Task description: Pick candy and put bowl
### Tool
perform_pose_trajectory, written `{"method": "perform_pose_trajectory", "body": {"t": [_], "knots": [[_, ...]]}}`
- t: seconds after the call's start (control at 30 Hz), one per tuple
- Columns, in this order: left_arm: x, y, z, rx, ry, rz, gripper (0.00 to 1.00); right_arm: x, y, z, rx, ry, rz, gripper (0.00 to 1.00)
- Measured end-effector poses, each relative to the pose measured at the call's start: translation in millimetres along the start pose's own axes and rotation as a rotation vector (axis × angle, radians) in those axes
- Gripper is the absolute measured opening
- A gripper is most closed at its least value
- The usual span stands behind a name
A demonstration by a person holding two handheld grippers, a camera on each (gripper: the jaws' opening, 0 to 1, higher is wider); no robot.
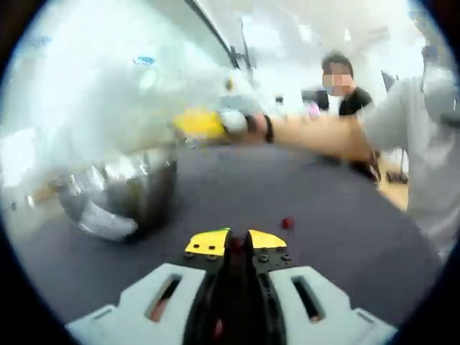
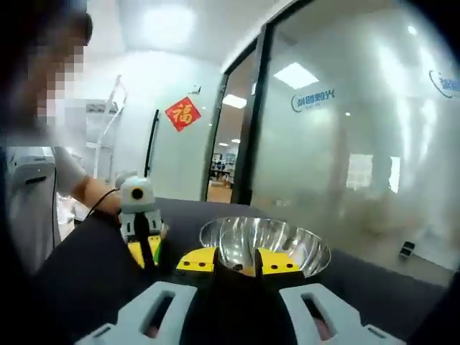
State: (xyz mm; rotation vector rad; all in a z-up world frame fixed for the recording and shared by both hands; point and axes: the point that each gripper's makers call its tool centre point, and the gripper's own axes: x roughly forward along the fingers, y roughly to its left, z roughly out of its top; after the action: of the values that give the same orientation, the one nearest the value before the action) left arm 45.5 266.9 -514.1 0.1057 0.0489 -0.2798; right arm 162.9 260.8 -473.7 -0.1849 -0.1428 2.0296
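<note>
In the left gripper view my left gripper (image 1: pixel 237 243) sits low over the dark table, its yellow-tipped jaws shut on a small red candy. Another red candy (image 1: pixel 287 223) lies on the table just to its right. A shiny metal bowl (image 1: pixel 122 194) stands at the left. Farther back a hand holds my right gripper (image 1: pixel 205 123), blurred, above the table. In the right gripper view my right gripper (image 2: pixel 237 262) points at the bowl (image 2: pixel 298 248), jaws close together with a small orange bit between them. The left gripper (image 2: pixel 141 241) stands at the left.
The dark tabletop (image 1: pixel 323 208) stretches to the right of the bowl. A glass wall (image 2: pixel 345 158) runs behind the bowl. A person in a black top (image 1: pixel 352 97) stands beyond the table, and my sleeve (image 1: pixel 424 144) is at the right.
</note>
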Motion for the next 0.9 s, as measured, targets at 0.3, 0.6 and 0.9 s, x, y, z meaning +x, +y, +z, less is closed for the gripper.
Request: {"method": "perform_pose_trajectory", "body": {"t": [0.3,0.6,0.9], "knots": [[-7,119.1,74.9,-0.091,-0.133,0.26,0.03,-29,35,-55.6,0.064,0.072,0.045,0.15],[36,140.3,50.5,-0.08,-0.029,0.303,0.04,-26,43,-59.2,0.068,0.062,0.091,0.15],[51,124.9,37.7,-0.033,0.011,0.241,0.24,-27,48,-63.5,0.054,0.079,0.109,0.15]]}}
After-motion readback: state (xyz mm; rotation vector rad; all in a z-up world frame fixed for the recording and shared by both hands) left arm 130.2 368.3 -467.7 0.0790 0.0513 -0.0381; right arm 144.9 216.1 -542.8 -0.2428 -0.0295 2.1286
